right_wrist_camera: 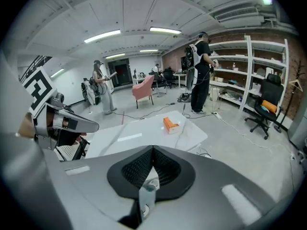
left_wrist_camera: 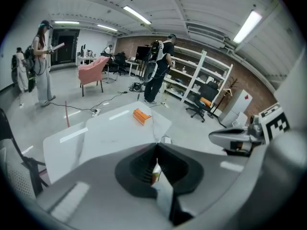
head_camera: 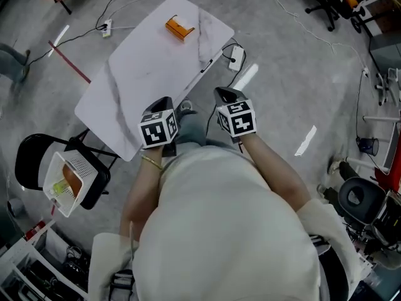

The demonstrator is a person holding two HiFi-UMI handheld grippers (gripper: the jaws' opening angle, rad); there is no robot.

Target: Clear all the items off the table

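Orange box (head_camera: 178, 28), perhaps cardboard, across table (head_camera: 144, 74) from left tool (head_camera: 165, 101), right tool (head_camera: 224, 93).

The box (head_camera: 178, 28) is orange, the table (head_camera: 141, 80) white with faint grey veins, the chair (head_camera: 30, 160) black.

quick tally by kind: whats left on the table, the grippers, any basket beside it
orange box: 1
hand-held grippers: 2 (left hand-held gripper, right hand-held gripper)
white basket, on the black chair: 1
total: 4
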